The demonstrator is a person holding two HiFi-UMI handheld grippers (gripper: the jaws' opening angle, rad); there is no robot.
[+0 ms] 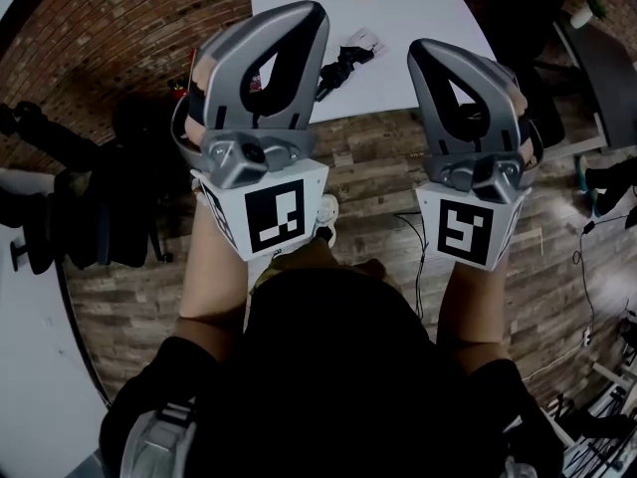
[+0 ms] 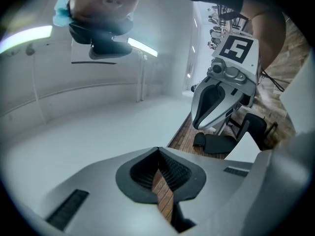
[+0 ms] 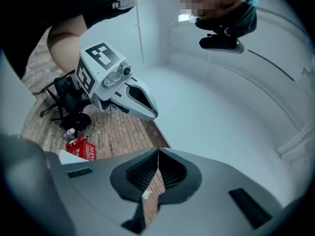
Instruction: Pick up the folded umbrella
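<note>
The folded umbrella [image 1: 342, 66] is a small black bundle lying on the white table [image 1: 423, 13] ahead of me, partly hidden behind my left gripper [image 1: 299, 16]. Both grippers are held up in front of my body over the wooden floor, short of the table's near edge. In the left gripper view the left gripper [image 2: 158, 150] has its jaws together with nothing between them, and the right gripper [image 2: 216, 100] shows beside it. The right gripper [image 3: 157, 151] is likewise shut and empty. In the head view the right gripper [image 1: 428, 53] is level with the left one.
A black office chair [image 1: 90, 217] stands at the left on the floor. A red box [image 3: 81, 149] sits on the floor. Cables [image 1: 587, 267] run along the floor at the right. A patterned white card [image 1: 364, 39] lies by the umbrella.
</note>
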